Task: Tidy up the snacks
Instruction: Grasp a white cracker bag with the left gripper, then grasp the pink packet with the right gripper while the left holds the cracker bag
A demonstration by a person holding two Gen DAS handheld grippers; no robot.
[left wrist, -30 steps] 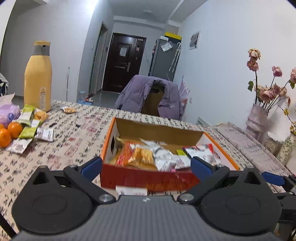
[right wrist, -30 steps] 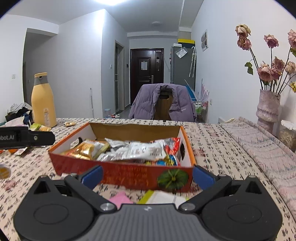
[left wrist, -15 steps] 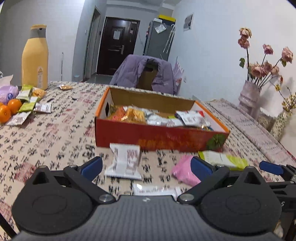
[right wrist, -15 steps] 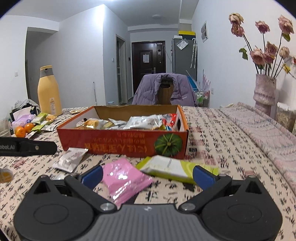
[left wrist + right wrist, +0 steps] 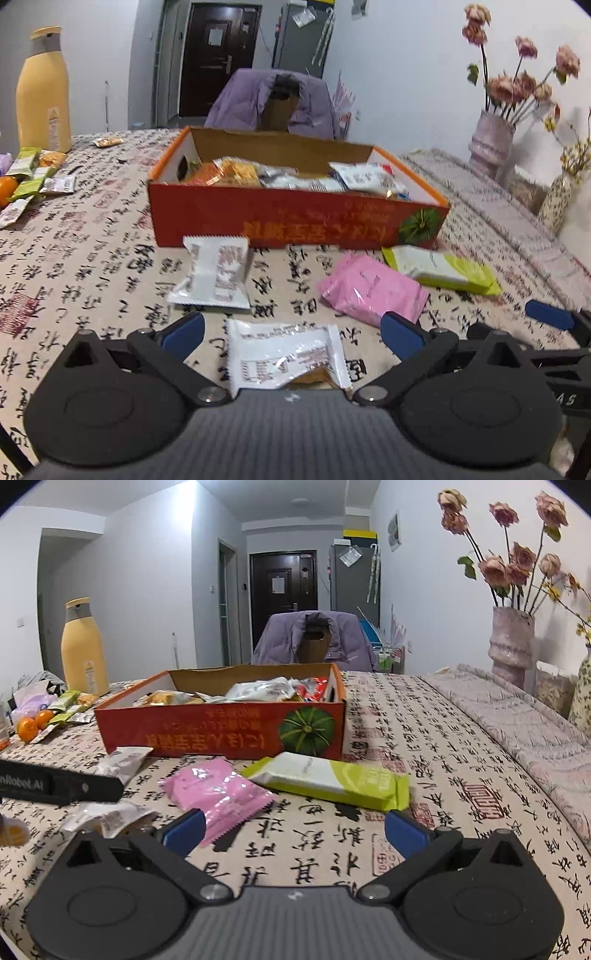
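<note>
Left wrist view. The left gripper (image 5: pixel 290 332) is shown with its fingers spread wide and nothing held. Compared with a second ago, when the box (image 5: pixel 295 221) filled the lower view, the gripper has been drawn back and tilted down, so that four loose packets are now exposed on the table (image 5: pixel 74 236). A clear wrapper (image 5: pixel 284 356) lies directly between the fingertips; a white packet (image 5: pixel 214 277) rests just before the box; a pink packet (image 5: pixel 371 290) and a green bar (image 5: pixel 443 269) lie to the right. More snacks (image 5: pixel 29 177) remain at far left beside a bottle (image 5: pixel 44 88).

Right wrist view. The right gripper (image 5: pixel 295 829) is likewise open and empty, and has been withdrawn from the box (image 5: pixel 221 731). The pink packet (image 5: pixel 218 797) touches its left fingertip; the green bar (image 5: pixel 328 779) lies just beyond. A new pick is judged imminent, since the box is partly filled and packets remain outside.
</note>
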